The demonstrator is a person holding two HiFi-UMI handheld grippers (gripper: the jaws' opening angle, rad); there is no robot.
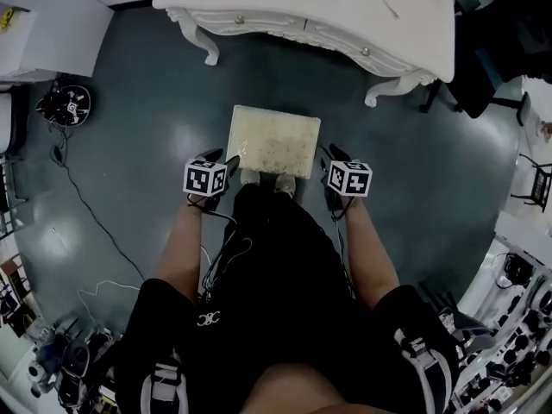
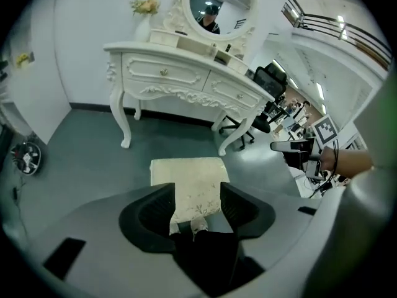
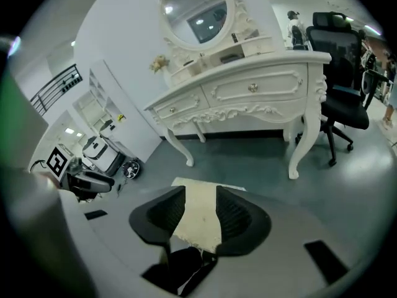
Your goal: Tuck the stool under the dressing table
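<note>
The stool (image 1: 274, 141) has a cream cushioned top and stands on the dark floor a short way in front of the white dressing table (image 1: 345, 11). My left gripper (image 1: 224, 160) hangs by the stool's near left corner and my right gripper (image 1: 331, 155) by its near right corner. Both are open with nothing between the fingers. In the left gripper view the stool (image 2: 186, 172) shows beyond the open gripper (image 2: 197, 207), with the table (image 2: 180, 73) behind. The right gripper view shows the same: open gripper (image 3: 200, 219), stool (image 3: 201, 197), table (image 3: 248, 92).
A black office chair (image 1: 492, 67) stands right of the table. A black round device (image 1: 65, 103) and a loose cable (image 1: 86, 205) lie on the floor at left. Cluttered racks (image 1: 517, 317) line the lower right. The person's feet (image 1: 263, 179) touch the stool's near edge.
</note>
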